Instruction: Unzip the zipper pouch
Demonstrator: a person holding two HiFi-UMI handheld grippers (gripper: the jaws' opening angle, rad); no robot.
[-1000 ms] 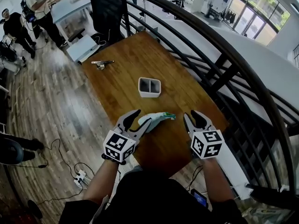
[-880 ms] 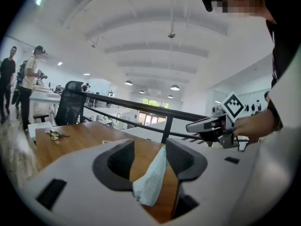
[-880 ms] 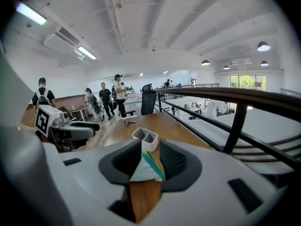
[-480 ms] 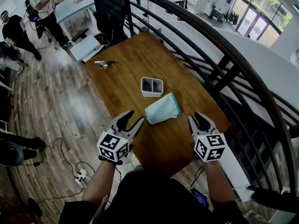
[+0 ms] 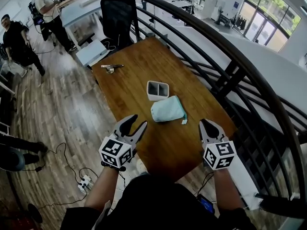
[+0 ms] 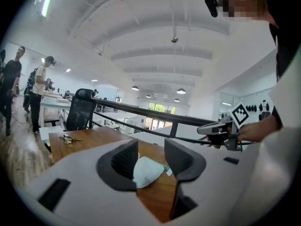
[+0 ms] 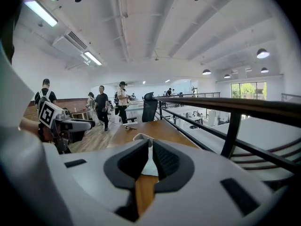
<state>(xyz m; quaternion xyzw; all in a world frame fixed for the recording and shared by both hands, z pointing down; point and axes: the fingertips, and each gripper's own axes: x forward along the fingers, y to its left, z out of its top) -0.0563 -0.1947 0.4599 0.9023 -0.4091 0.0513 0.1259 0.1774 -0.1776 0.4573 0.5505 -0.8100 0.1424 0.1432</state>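
The pale teal zipper pouch (image 5: 167, 110) lies flat on the wooden table (image 5: 129, 92), with a small white tag (image 5: 184, 122) at its near right corner. My left gripper (image 5: 137, 120) hovers open, near and left of the pouch, with nothing between its fingers. In the left gripper view the pouch (image 6: 146, 171) shows beyond the open left gripper (image 6: 151, 147). My right gripper (image 5: 207, 122) is to the right of the pouch and apart from it. Its jaws have just been closing with nothing between them. In the right gripper view the right gripper (image 7: 150, 142) is shut, the pouch (image 7: 149, 165) ahead.
A white two-compartment box (image 5: 158, 90) stands just behind the pouch. A metal tool (image 5: 111, 67) lies at the table's far left. A black railing (image 5: 225, 75) runs along the right edge. An office chair (image 5: 117, 13) and two people (image 5: 19, 42) are beyond.
The pouch, crumpled at my left gripper's tips a second ago, now lies flat on the table. My left gripper has drawn back towards the near left. The right jaws have closed.
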